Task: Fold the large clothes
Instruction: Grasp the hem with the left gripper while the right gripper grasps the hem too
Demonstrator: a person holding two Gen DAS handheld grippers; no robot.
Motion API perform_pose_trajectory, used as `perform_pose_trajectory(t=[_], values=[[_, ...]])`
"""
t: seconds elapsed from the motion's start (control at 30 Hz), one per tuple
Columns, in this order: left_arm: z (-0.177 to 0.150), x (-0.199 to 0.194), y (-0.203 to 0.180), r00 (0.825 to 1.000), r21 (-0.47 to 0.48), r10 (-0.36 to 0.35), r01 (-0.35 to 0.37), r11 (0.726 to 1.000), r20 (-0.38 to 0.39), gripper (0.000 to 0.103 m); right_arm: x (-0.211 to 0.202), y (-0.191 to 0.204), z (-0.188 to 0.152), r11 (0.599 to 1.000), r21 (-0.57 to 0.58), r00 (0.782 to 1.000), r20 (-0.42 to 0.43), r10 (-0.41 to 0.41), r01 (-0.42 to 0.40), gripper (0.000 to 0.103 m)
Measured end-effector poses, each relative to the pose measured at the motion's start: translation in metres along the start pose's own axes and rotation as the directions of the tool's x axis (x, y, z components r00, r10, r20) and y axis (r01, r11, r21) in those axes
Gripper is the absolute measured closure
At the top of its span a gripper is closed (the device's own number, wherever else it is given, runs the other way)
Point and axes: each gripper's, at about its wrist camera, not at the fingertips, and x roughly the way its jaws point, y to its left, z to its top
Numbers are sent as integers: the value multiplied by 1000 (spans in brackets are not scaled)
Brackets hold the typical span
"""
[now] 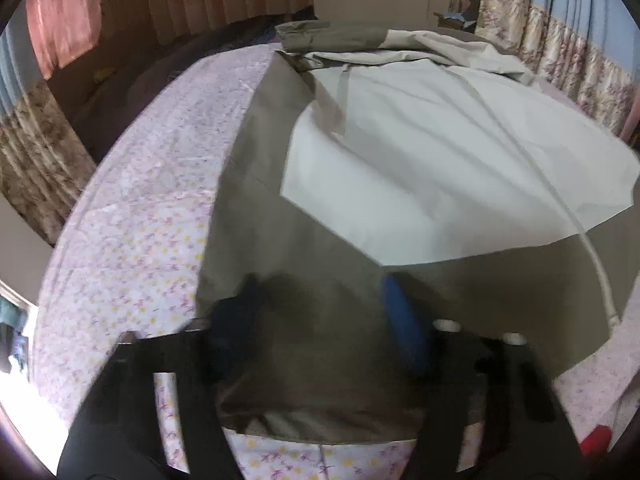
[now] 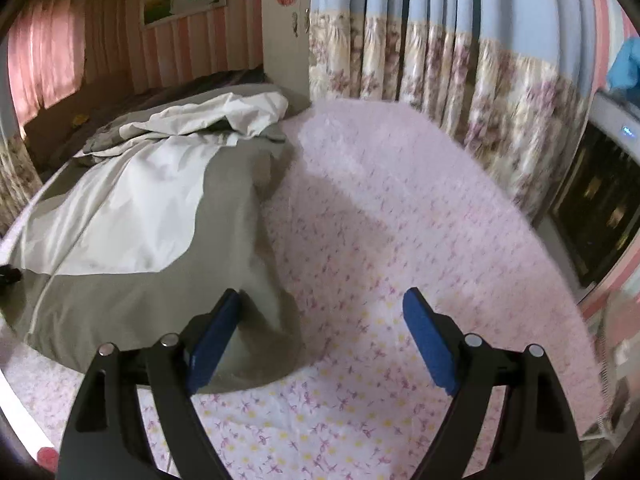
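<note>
Two colours make up the garment (image 1: 320, 184), olive and pale grey, and it lies spread on the flowered bed sheet (image 1: 132, 216) with its hem toward the near edge of the bed. In the left wrist view, the left gripper (image 1: 320, 312) stands over the near hem with its jaws apart. Olive cloth sits between the two fingers, but this part is blurred, so I cannot tell whether the fingers pinch it or only straddle it. A pale cord (image 1: 600, 280) runs down the right side of the garment.

In the right wrist view, the right gripper (image 2: 324, 320) is wide open and holds nothing. Its left finger (image 2: 216, 340) is just above the near right corner of the garment (image 2: 152, 280), and its right finger is over bare sheet (image 2: 380, 240). The top part of the garment is bunched toward the far edge of the bed, near the curtain (image 2: 440, 60).

My judgement is that the step in hand is taking hold of the bottom hem, at the start of a fold. The next move calls for the right gripper to shift left over the corner, close on it, and then both grippers lift together.
</note>
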Motion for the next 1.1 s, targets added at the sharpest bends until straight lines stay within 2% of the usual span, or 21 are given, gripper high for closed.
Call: perform_pose_trajectory(t=[0.03, 0.1, 0.13, 0.17, 0.2, 0.23, 0.3, 0.4, 0.43, 0.5, 0.53, 0.57, 0.6, 0.63, 0.67, 0.7, 0.8, 0.87, 1.0, 1.1], values=[[2, 1, 0, 1000, -9, -23, 23, 1000, 0, 68, 6, -1, 1, 999, 18, 999, -13, 38, -38, 21], [9, 4, 0, 996, -31, -87, 87, 996, -8, 103, 17, 2, 4, 992, 38, 992, -35, 125, -123, 40], [13, 5, -2, 992, -46, -130, 129, 991, -12, 103, 27, 7, 7, 980, 54, 979, -69, 193, -189, 64], [14, 5, -5, 990, -48, -141, 140, 989, -7, 103, 32, 12, 8, 977, 58, 974, -82, 211, -206, 67], [16, 2, -10, 987, -43, -162, 162, 986, 4, 103, 34, 19, 11, 983, 30, 981, -66, 183, -182, 69], [17, 0, -13, 984, -39, -176, 176, 984, 11, 103, 34, 25, 13, 982, 13, 981, -57, 187, -187, 79], [20, -11, -21, 976, -17, -213, 214, 977, 42, 103, 32, 27, 17, 976, 25, 976, -39, 216, -215, 82], [22, -29, -28, 970, 5, -229, 229, 973, 82, 103, 16, 17, 27, 930, 105, 936, 21, 352, -352, 89], [22, -36, -28, 973, 9, -205, 206, 979, 101, 103, 8, 11, 31, 908, 134, 918, 46, 395, -397, 92], [23, -44, -18, 985, -12, -125, 128, 992, 122, 103, -1, 6, 35, 898, 148, 910, 68, 410, -415, 92], [23, -42, -8, 991, -33, -87, 91, 995, 105, 103, -3, 6, 37, 911, 131, 920, 54, 387, -391, 92], [23, -41, -1, 992, -48, -82, 86, 995, 92, 92, -4, 10, 37, 930, 95, 935, 40, 353, -355, 91], [20, -38, 13, 996, -88, -59, 65, 994, 73, 66, -4, 13, 36, 939, 74, 942, 28, 333, -335, 90], [19, -36, 18, 997, -103, -44, 51, 993, 66, 50, -1, 18, 32, 954, 33, 954, 7, 299, -299, 88], [13, -34, 27, 998, -120, -15, 22, 992, 55, 27, -1, 19, 30, 959, 20, 959, 2, 284, -284, 83], [10, -32, 31, 999, -127, -1, 7, 992, 49, 22, 0, 21, 26, 967, 4, 967, 1, 256, -256, 79], [-4, -24, 42, 1000, -157, -1, 2, 988, 11, 19, -1, 11, 20, 974, 25, 974, 11, 225, -225, 66], [-10, -19, 47, 1000, -169, -11, 10, 986, -6, 19, 0, 0, 18, 975, 66, 977, 12, 214, -214, 49], [-16, -8, 44, 991, -191, -132, 126, 974, -20, 22, 6, -7, 14, 970, 96, 975, -10, 224, -222, 46], [-16, -7, 26, 995, -116, -97, 94, 989, -17, 22, 11, 3, 6, 973, 52, 972, -48, 228, -226, 46]])
